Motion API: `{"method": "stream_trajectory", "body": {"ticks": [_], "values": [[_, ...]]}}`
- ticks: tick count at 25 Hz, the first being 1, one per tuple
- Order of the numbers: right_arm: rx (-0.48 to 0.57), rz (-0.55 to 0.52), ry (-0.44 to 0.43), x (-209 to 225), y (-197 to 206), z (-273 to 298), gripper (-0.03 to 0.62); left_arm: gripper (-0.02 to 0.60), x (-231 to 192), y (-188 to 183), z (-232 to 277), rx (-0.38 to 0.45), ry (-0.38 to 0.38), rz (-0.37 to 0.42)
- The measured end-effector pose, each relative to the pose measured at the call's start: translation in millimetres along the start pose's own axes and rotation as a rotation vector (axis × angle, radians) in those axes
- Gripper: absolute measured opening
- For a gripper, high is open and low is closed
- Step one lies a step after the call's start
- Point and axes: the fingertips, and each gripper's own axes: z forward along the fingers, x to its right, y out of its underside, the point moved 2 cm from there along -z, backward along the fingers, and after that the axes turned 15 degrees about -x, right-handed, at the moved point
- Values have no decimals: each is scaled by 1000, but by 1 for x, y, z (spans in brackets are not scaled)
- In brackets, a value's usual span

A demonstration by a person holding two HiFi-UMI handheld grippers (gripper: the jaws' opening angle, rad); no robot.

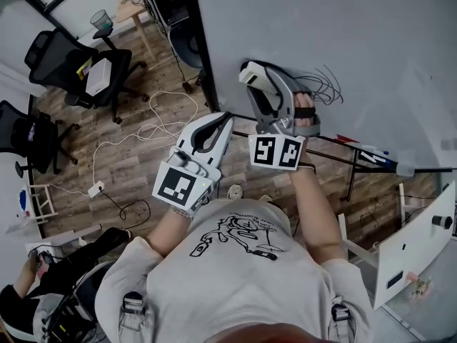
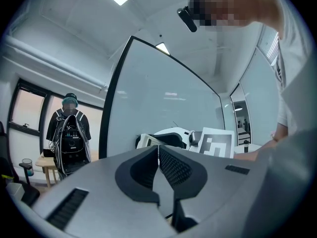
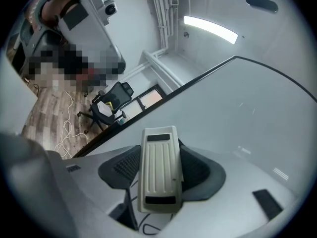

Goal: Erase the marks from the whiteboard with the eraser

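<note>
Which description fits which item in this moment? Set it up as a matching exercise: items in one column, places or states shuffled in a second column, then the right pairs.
Items
1. eraser
2. left gripper
3. scribbled marks
4. black office chair

Places or states
A. on the wooden floor, far left in the head view
B. jaws together, nothing between them
C. clamped between the right gripper jaws
D. drawn on the whiteboard

Pairs: 1-C, 2-B, 3-D, 4-A

Lying on the wooden floor: white cables, a power strip; standing far left, black office chairs.
</note>
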Motion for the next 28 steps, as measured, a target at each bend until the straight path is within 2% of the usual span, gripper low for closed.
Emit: {"method": "stream_trajectory", "body": {"ticks": [10,20,25,28], "values": [[-11,95,66,53,25,-26,261,23,14,-6,10,1,28,9],[-1,237,135,107,53,-52,261,23,22,-8,17,0,40,11],[58,286,105,123,54,-71,261,23,25,-7,21,-1,49,9],[89,310,136,136,59,-89,261,23,29,-6,24,-8,59,8]]}}
